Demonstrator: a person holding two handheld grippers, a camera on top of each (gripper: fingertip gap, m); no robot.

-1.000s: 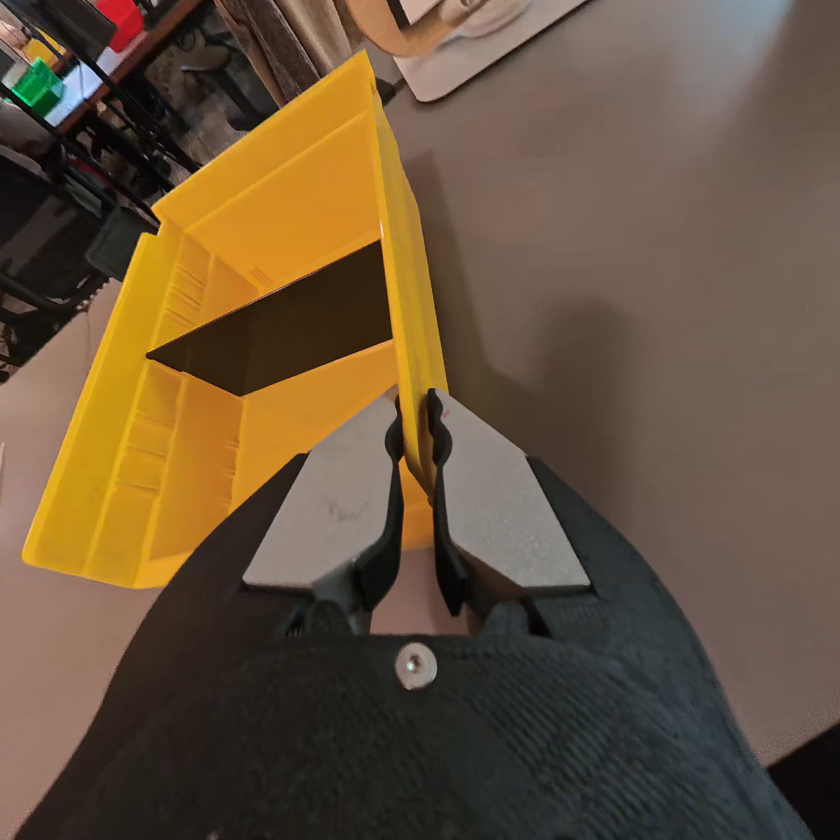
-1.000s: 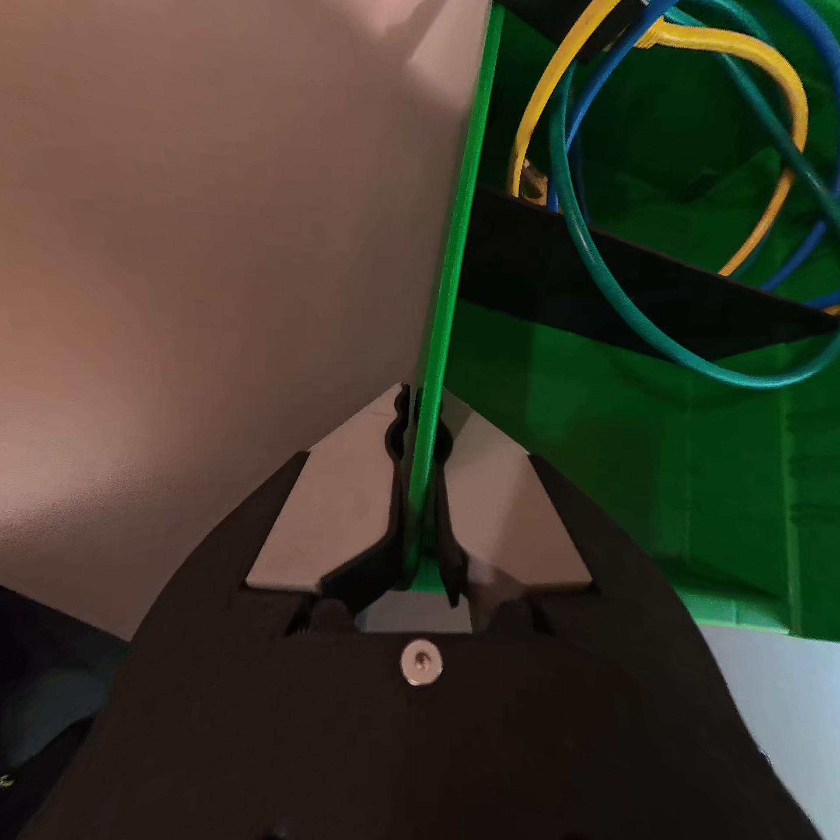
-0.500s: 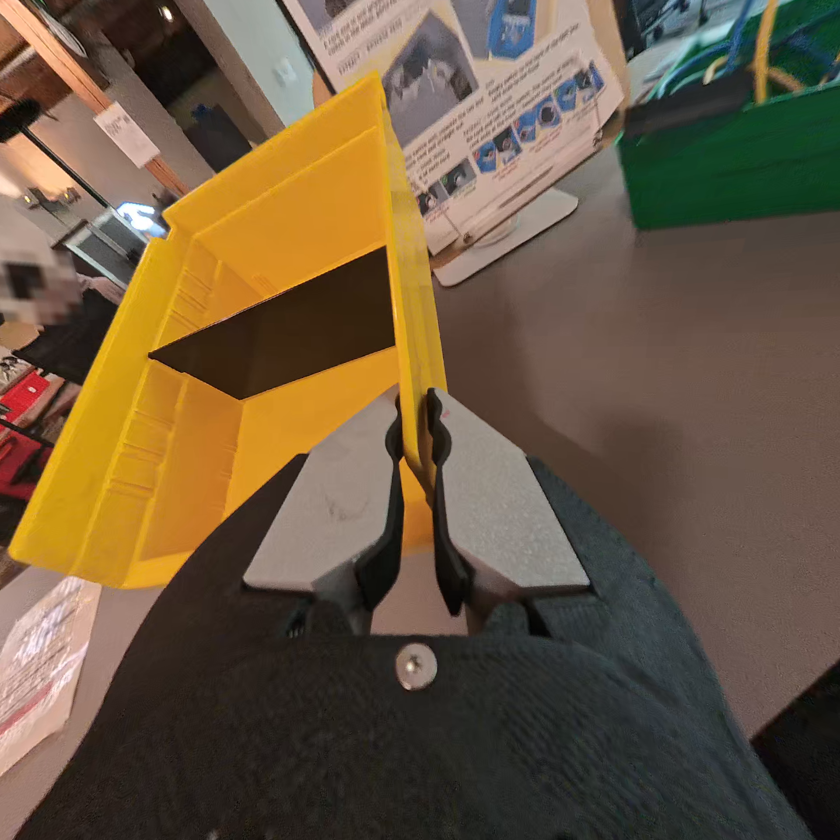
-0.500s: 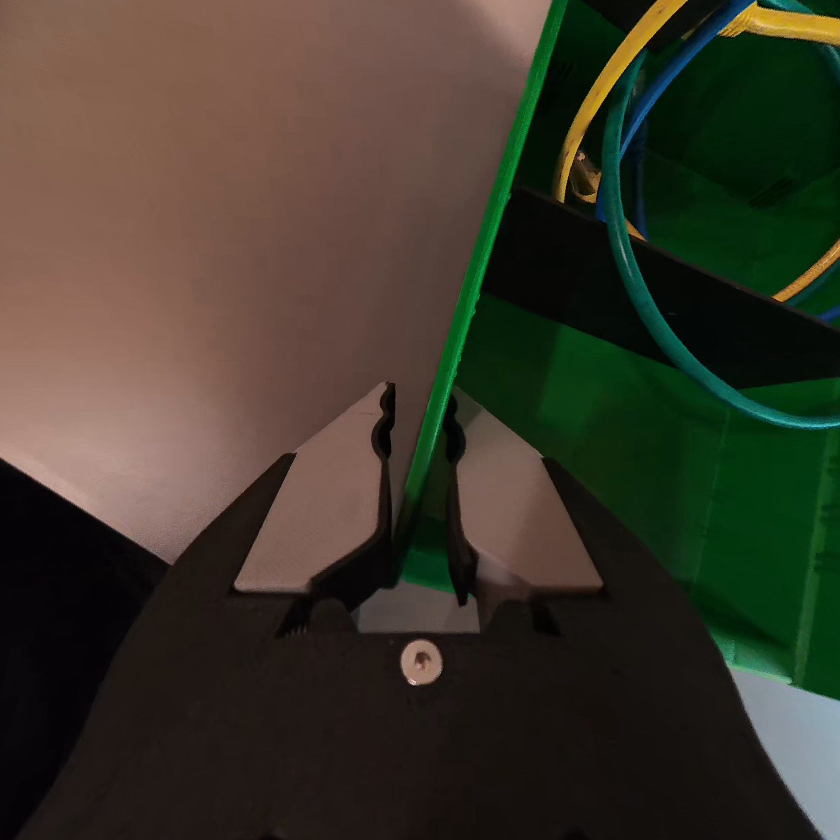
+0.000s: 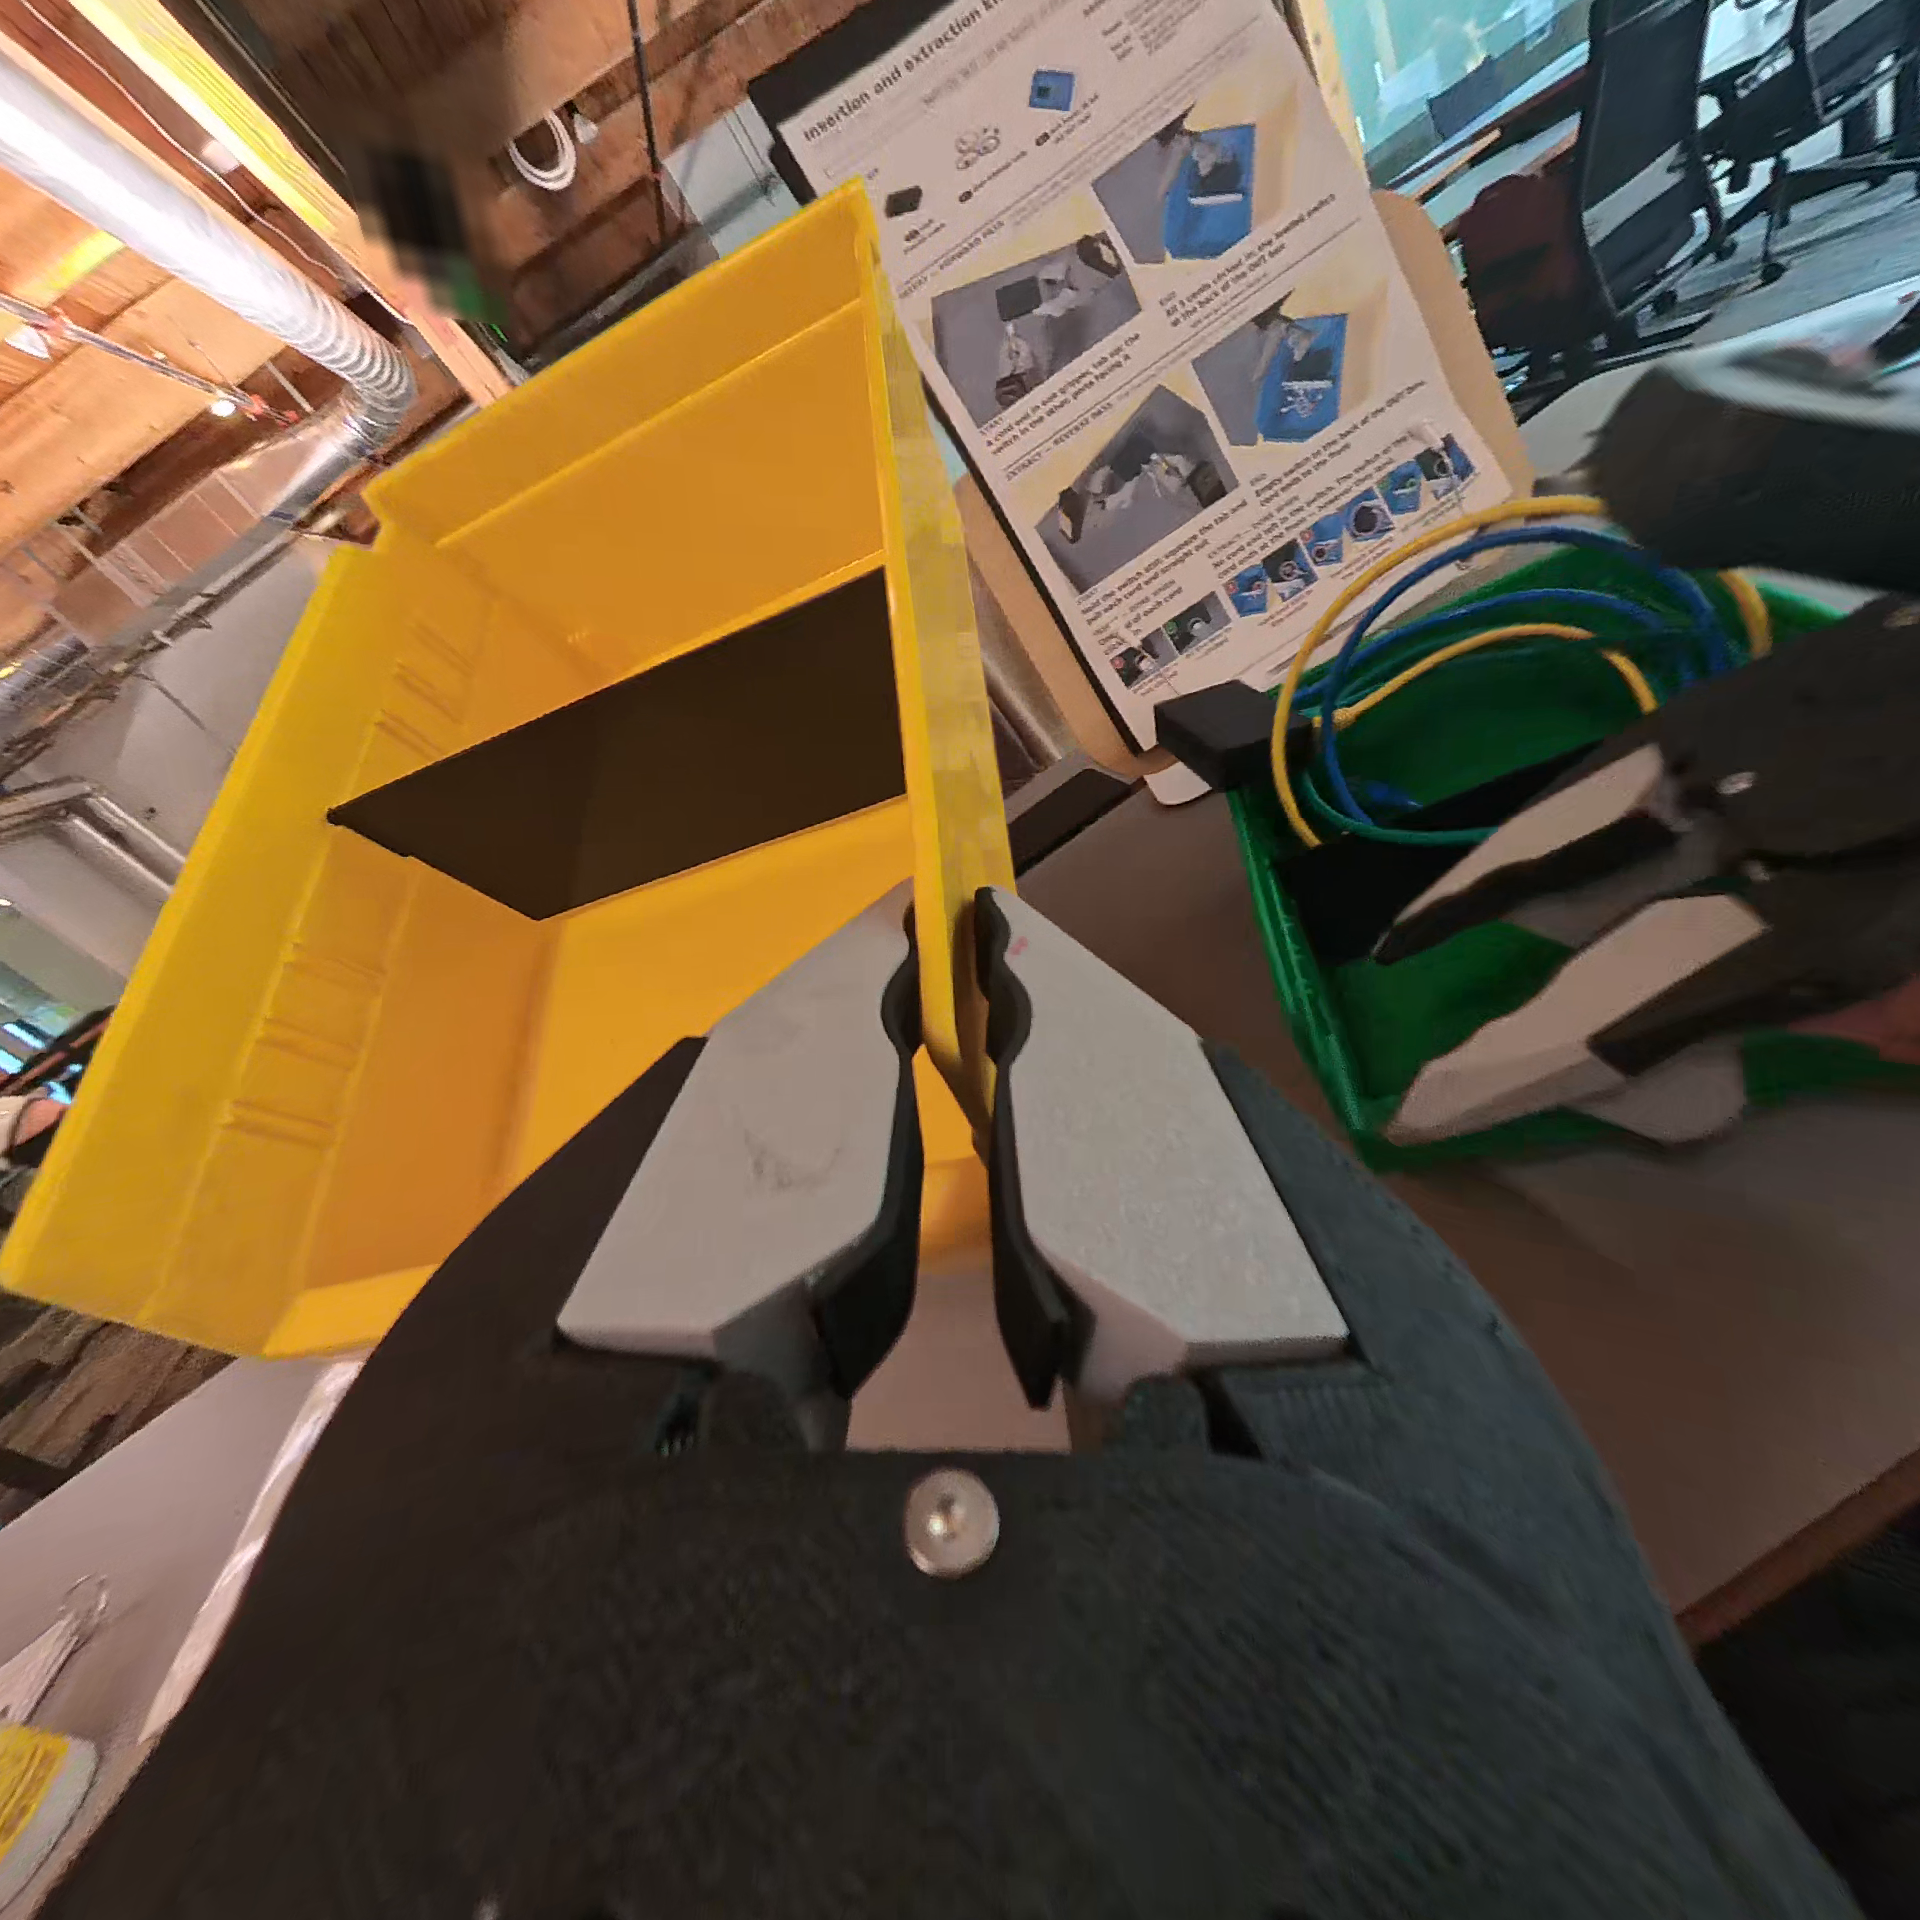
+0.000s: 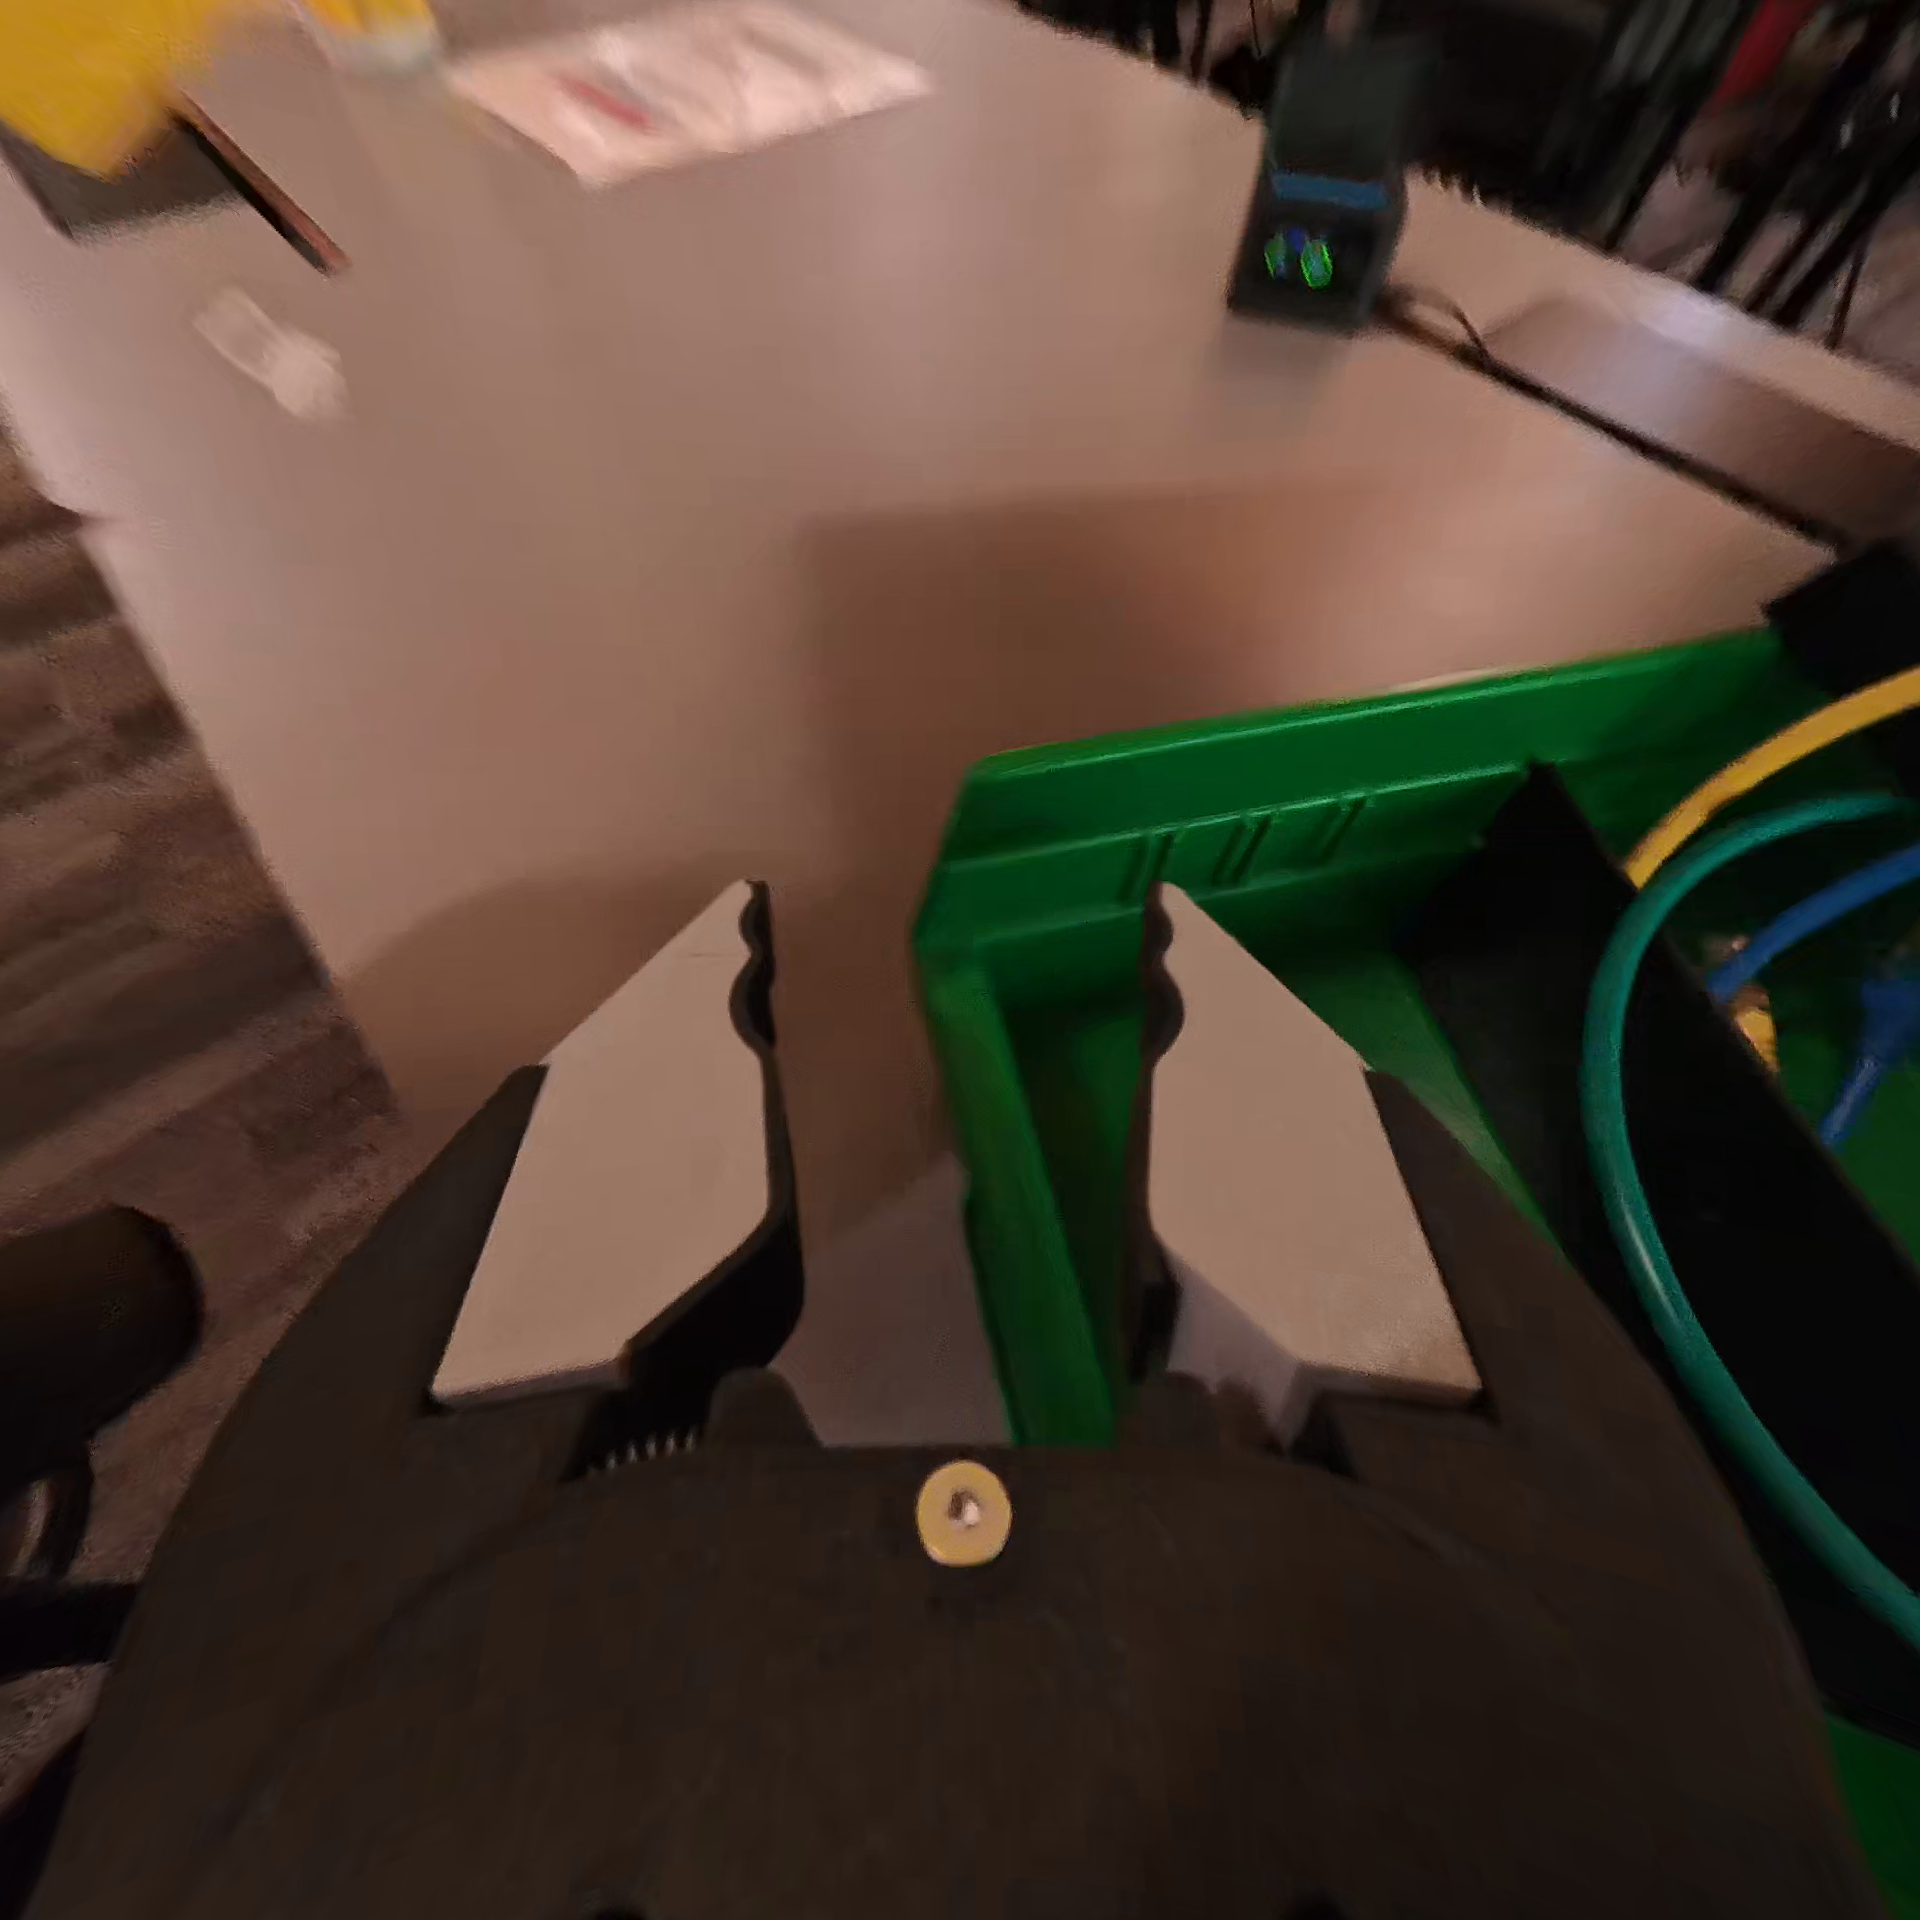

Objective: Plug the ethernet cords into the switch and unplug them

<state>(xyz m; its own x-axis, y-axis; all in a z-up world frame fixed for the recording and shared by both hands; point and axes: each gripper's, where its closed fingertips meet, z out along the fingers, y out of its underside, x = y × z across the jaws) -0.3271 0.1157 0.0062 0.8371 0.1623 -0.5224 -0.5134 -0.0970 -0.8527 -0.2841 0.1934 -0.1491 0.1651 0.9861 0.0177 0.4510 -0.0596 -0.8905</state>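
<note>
My left gripper [image 5: 956, 914] is shut on the right wall of an empty yellow bin [image 5: 623, 582] that has a black divider. My right gripper [image 6: 956, 904] is open, and the near left corner of the green bin [image 6: 1351, 727] lies between its fingers. It also shows in the left wrist view [image 5: 1397, 1039], open at that bin's front. The green bin [image 5: 1278, 935] holds coiled blue [image 5: 1507, 551], yellow [image 5: 1288, 727] and green cords [image 6: 1621, 1174]. A small black box [image 5: 1216, 727] sits at the bin's far left corner.
An instruction sheet on a stand [image 5: 1174, 343] stands behind the bins. A black device with green lights [image 6: 1314, 249] and its cable sit far back on the brown table [image 6: 727, 540]. A plastic bag [image 6: 686, 83] lies at the far end. The table edge is close at the left.
My right gripper has opened and let go of the green bin's wall, and its view has swung up and left. My left gripper keeps its hold on the yellow bin and has tilted upward.
</note>
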